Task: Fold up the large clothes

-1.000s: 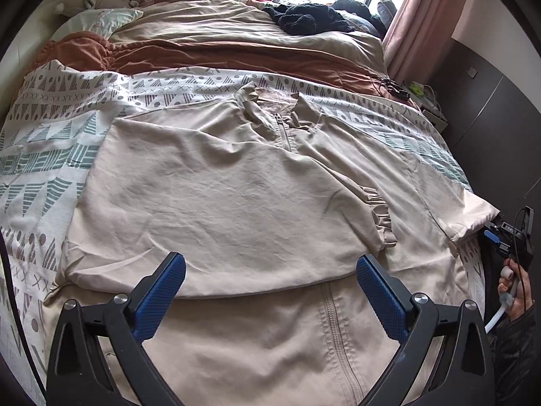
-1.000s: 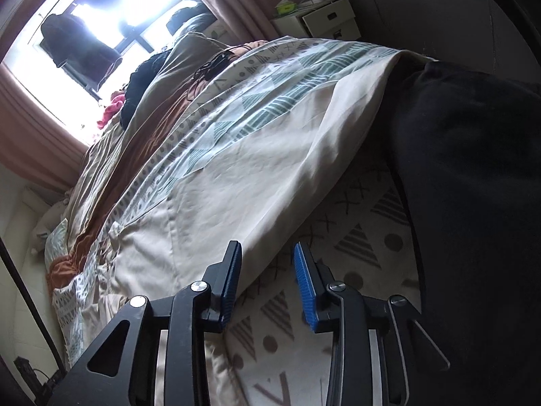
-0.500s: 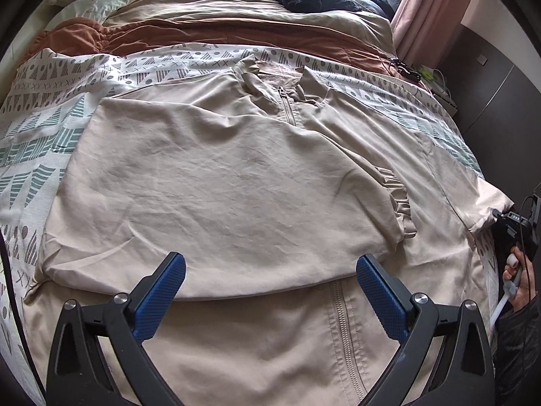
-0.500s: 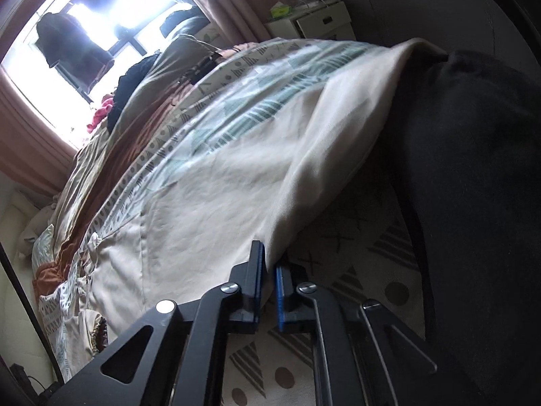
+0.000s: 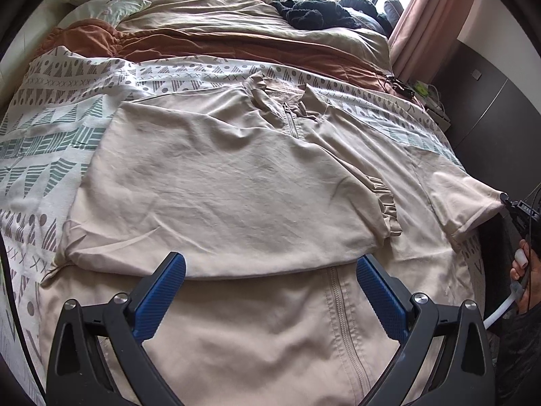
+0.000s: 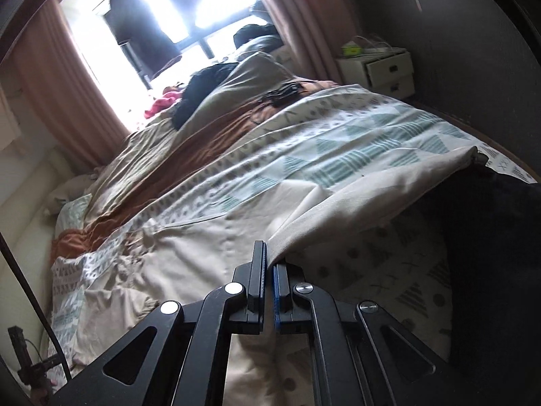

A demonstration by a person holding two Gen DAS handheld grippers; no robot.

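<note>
Bed — beige jacket flat

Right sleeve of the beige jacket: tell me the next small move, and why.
Probably carry the sleeve across onto the jacket body. The right tongs are shut on its cuff edge, the other sleeve already lies folded over, and the left tongs hang open, holding nothing.

Place: a bedroom in a home.
Bed: a wide bed spread with a white quilt printed with grey and green triangles, and a rumpled rust-brown and tan duvet beyond it.
Pillow: a pale green pillow lay at the head.
Window: bright panes flanked by dusty-pink curtains.
Bedside: a small white two-drawer cabinet stood against the dark wall.
Clothing: black garments were heaped near the window.
</note>
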